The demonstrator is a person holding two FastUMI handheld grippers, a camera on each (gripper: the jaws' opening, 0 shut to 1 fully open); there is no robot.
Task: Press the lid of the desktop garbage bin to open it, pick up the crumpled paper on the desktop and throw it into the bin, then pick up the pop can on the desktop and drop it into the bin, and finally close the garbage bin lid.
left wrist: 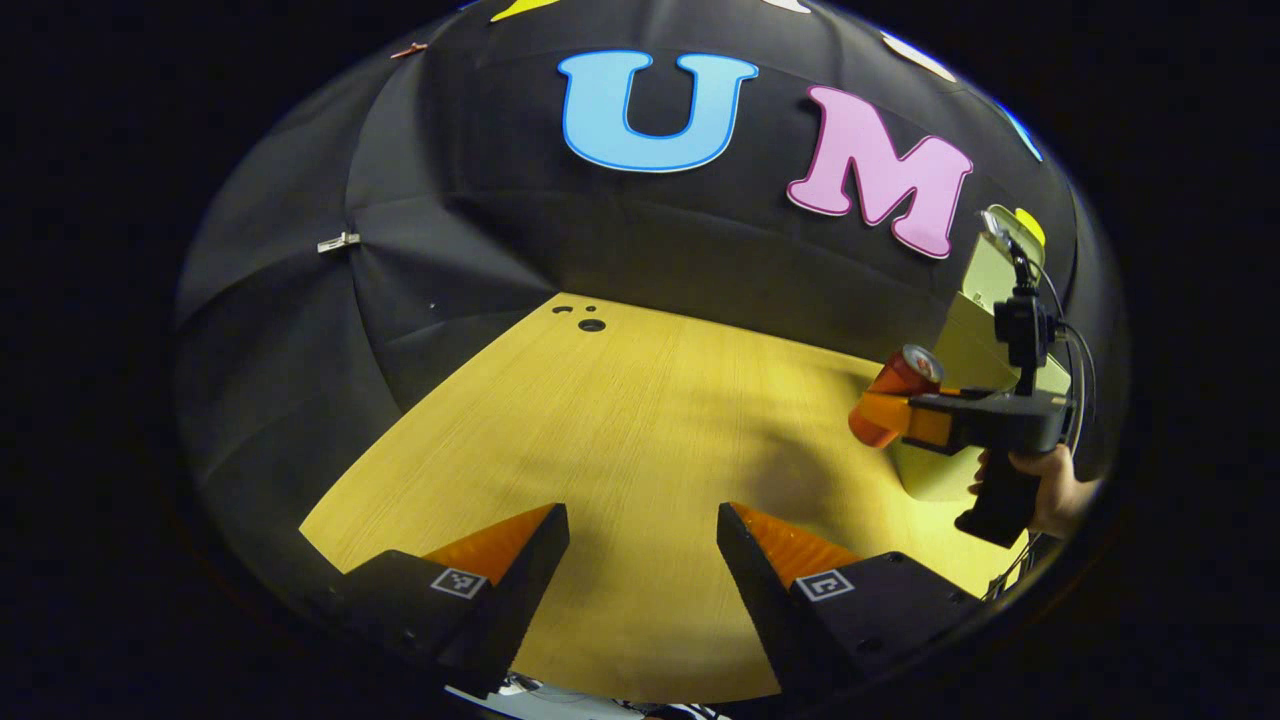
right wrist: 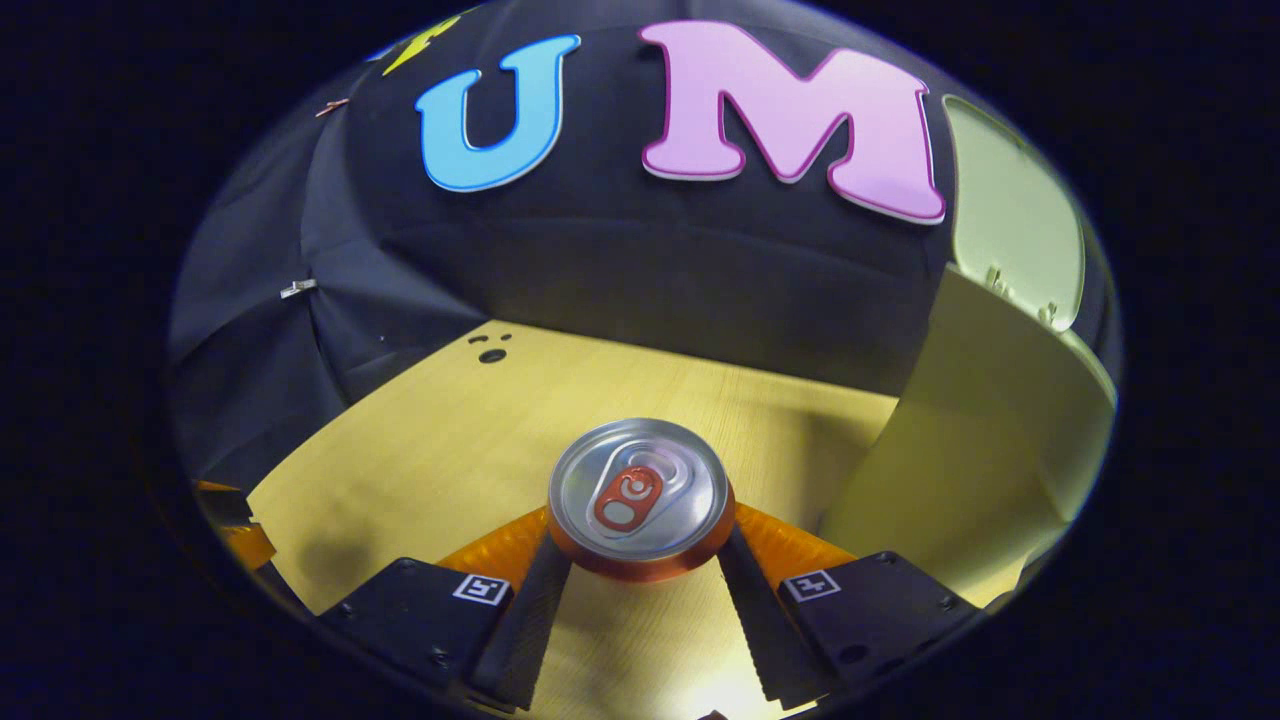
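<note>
Right claw (right wrist: 640, 560) clamps the pop can (right wrist: 640, 500) beside the open bin's wall (right wrist: 960, 440); left claw (left wrist: 643, 545) gapes over bare desktop (left wrist: 620, 420).

Red pop can (right wrist: 640, 500) with silver top, tilted, lifted off the desk, pinched at its sides, just beside the bin; pale green garbage bin (right wrist: 985, 450) standing on the desk, lid (right wrist: 1015, 235) raised upright.
</note>
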